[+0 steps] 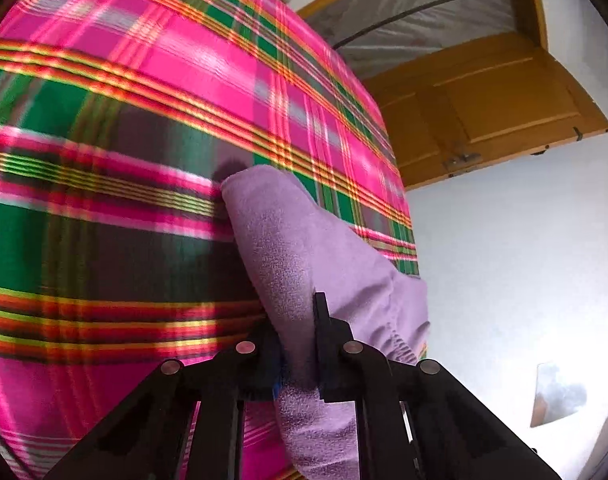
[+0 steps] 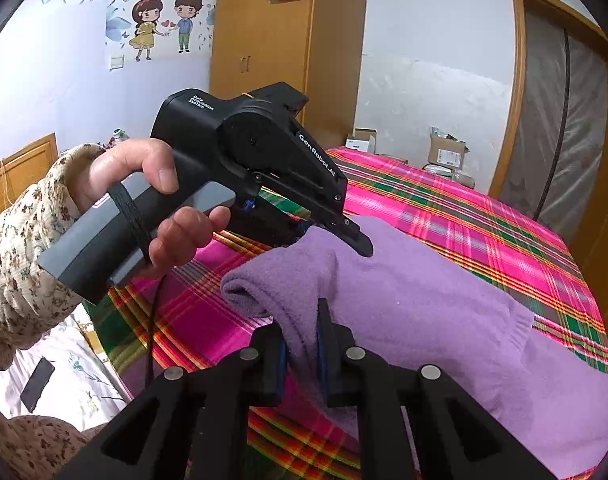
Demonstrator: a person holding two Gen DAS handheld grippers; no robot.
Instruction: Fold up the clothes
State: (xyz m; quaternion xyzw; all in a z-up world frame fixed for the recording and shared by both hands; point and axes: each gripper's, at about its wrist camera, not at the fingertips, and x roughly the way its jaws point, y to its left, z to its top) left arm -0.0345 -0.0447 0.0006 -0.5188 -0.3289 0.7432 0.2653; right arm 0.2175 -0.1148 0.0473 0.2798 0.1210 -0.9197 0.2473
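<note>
Right wrist view: both grippers have their jaws closed on one bunched edge of the purple garment [image 2: 443, 300], left gripper [image 2: 357, 242] just beyond right gripper [image 2: 302, 354]. It lies mid-bed on the plaid bedspread [image 2: 463, 208]. Judged mid-fold; next, carry the edge across evenly.

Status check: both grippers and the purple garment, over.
Left gripper shut on purple fleece garment. Right gripper shut on its near edge. Garment partly lifted over pink plaid bedspread. Nothing in the way.
</note>
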